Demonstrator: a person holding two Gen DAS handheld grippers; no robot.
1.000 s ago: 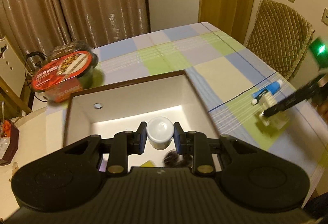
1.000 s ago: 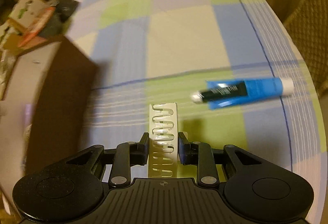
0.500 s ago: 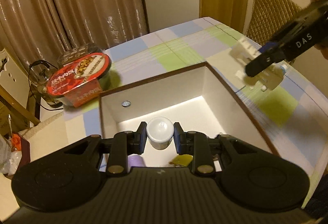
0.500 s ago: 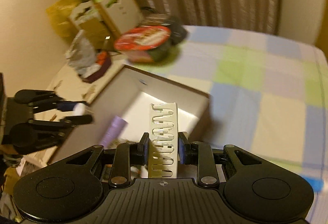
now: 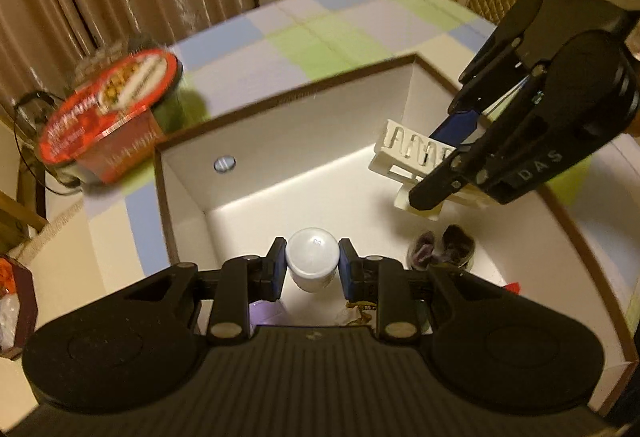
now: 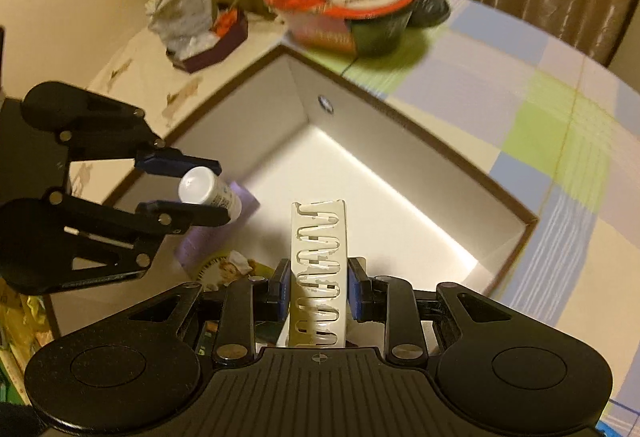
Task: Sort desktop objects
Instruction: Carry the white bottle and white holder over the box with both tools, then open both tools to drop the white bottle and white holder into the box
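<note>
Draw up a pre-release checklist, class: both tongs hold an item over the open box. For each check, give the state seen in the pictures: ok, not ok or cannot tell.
1. Left tongs shut on the white bottle: ok.
2. Right tongs shut on the white slotted holder: ok.
3. Both items above the box opening, inside its rim: ok.
4. Bare floor under the holder: ok, white floor shows ahead of it.
5. Spot under the bottle free: not ok, a purple item and packets lie beneath.
6. The two tongs apart from each other: ok, a gap shows in both views.
</note>
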